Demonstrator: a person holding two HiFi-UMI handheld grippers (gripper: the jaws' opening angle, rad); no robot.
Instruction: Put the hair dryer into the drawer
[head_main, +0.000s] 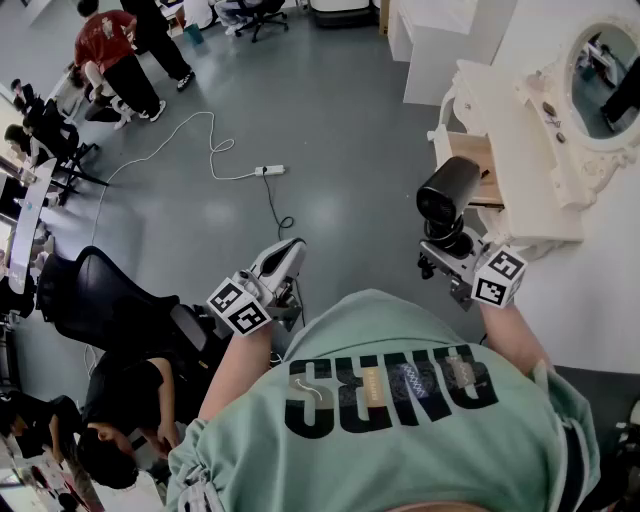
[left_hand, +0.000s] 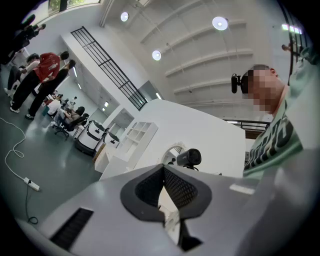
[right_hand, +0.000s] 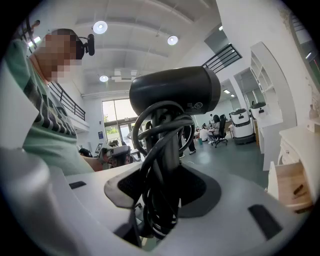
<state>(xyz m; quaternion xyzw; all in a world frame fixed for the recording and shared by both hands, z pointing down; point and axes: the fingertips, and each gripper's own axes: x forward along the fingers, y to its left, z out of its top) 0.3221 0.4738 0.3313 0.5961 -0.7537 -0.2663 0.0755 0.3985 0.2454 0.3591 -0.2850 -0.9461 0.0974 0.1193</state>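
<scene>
**Dryer in right gripper; drawer off to its right**

- The hair dryer (right_hand: 175, 92) was off any surface, carried in the air by the right gripper (right_hand: 162, 185). The jaws were clamped on its handle, with the cord (right_hand: 159, 150) wound round the handle and caught between the pads.
- The handle stood roughly upright out of the jaws. The barrel sat on top, its long axis lying across the right gripper view.
- The drawer (head_main: 480, 162) stood pulled out of the white dressing table (head_main: 520, 120), its wooden bottom showing.
- In the head view the drawer lay just beyond the dryer and a little to the right. In the right gripper view it sat low at the right edge, not straight ahead of the jaws.
- Judgement: the carrying hand needed to swing right and reach forward, then bring the barrel down into the opening. The barrel may need turning to lie along the drawer.
- The left gripper (head_main: 285, 262) hung well apart on the far side of the body, pads closed together with nothing between them. The right hand was clearly the nearer one.
- Something small and dark lay inside the drawer; I could not tell what it was.
</scene>
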